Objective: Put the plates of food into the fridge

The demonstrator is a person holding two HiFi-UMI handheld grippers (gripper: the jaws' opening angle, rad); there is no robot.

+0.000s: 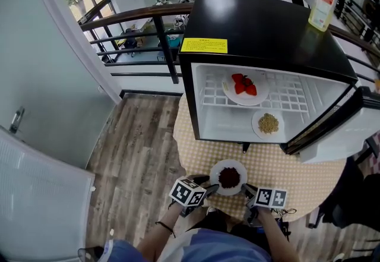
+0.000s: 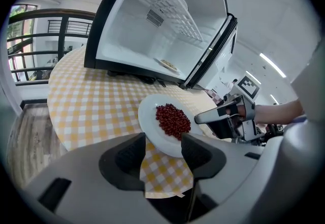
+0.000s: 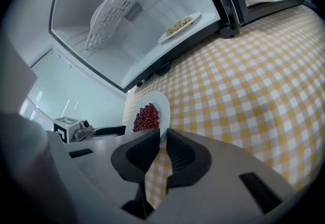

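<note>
You work at a round table under a yellow-and-white checked cloth [image 1: 291,166], standing on a wood-plank floor [image 1: 136,160] beside a dark railing [image 1: 136,17] that overlooks a lower level. A black mini fridge [image 1: 255,23] sits on the table with its door [image 1: 332,130] swung open. The yellow label [image 1: 203,46] on its top front edge is too small to read, as is the print on the bottle [image 1: 323,5] at the top's far right corner. Inside, a plate of strawberries [image 1: 244,88] rests on the wire shelf and a plate of grains [image 1: 268,123] on the fridge floor. The plate of red beans [image 1: 228,177] lies at the table's near edge. Your right gripper [image 3: 163,139] pinches its rim, and your left gripper [image 2: 163,147] stands spread around the opposite rim.
</note>
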